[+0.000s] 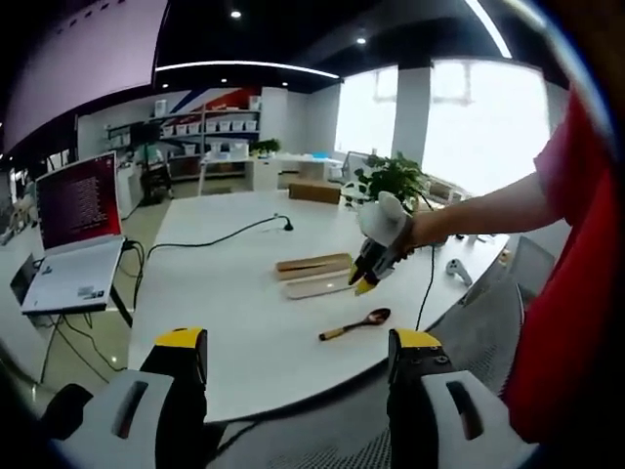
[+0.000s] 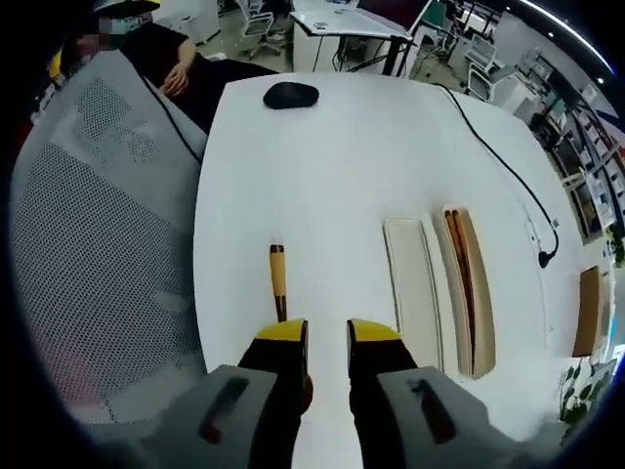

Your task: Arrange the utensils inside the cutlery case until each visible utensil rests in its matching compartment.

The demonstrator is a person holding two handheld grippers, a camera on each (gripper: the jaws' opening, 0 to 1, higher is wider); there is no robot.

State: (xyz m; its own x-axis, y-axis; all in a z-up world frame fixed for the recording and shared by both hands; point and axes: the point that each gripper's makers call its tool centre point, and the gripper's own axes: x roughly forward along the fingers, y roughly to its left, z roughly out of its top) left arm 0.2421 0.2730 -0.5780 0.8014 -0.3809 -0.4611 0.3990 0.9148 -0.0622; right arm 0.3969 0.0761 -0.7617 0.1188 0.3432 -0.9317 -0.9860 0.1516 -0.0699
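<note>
Though laptop (image 1: pixel 80 230) lit, text unreadable.

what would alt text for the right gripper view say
The right gripper hangs open over a white table, its jaws just above a wooden-handled spoon. To the side lie a pale case lid and a case tray holding chopsticks.

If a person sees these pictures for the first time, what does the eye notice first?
First, the right gripper hanging open over the white table, above the wooden spoon. Beside the spoon lie two long narrow case halves, the pale one empty, the other holding dark sticks. In the left gripper view, a lit laptop stands far left.
</note>
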